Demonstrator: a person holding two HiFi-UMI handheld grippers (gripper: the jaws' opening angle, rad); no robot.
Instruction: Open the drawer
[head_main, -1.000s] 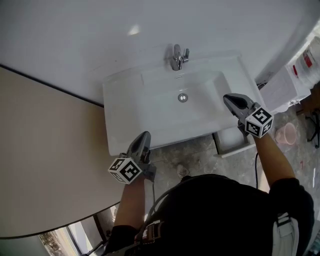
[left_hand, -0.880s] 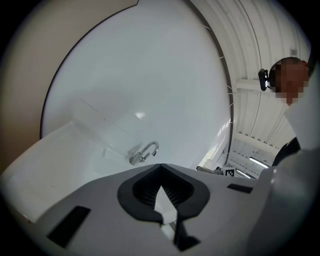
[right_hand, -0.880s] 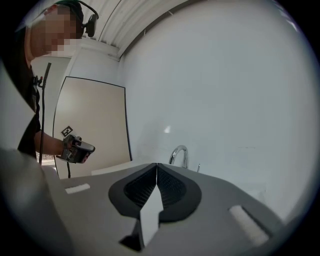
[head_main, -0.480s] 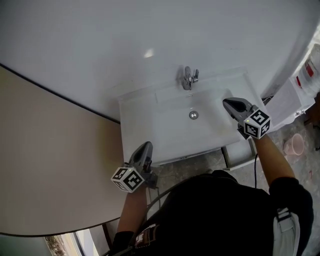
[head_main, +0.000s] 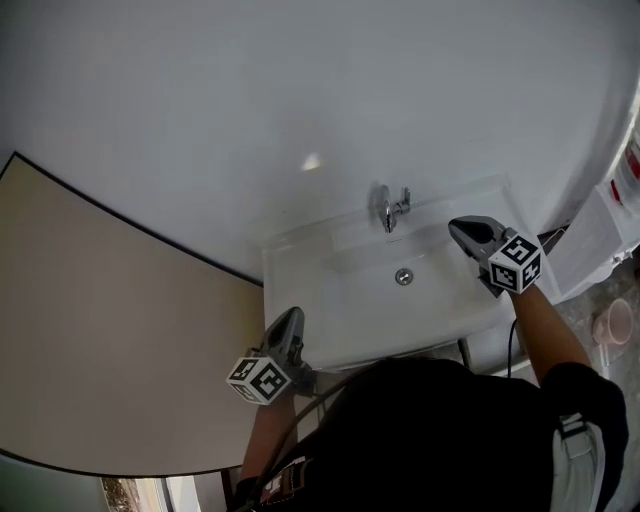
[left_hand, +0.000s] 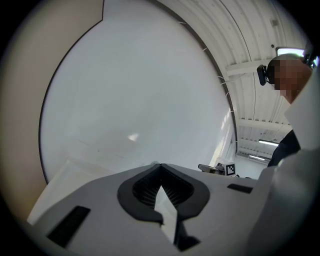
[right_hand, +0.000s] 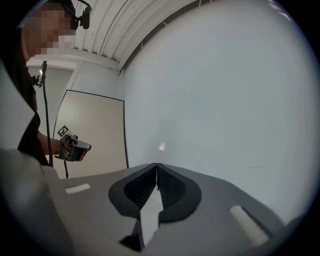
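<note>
Head camera looks steeply down on the sink (head_main: 380, 300), lower centre. Each gripper camera faces the white wall (left_hand: 135, 100) nearly level; left gripper (right_hand: 86, 146) shows mid-left in one, right gripper (left_hand: 202, 167) lower right in the other.

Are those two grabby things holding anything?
No, nothing. The left gripper and the right gripper both have their fingers closed together with nothing between them.

The left gripper (head_main: 291, 314) is held out ahead of the body on the left forearm (head_main: 262, 432), its jaws pressed together with nothing between them; the right gripper (head_main: 456, 226) is carried further forward on the extended right forearm (head_main: 535, 322), jaws likewise closed and empty; both are pointed away from the person, roughly level.
</note>
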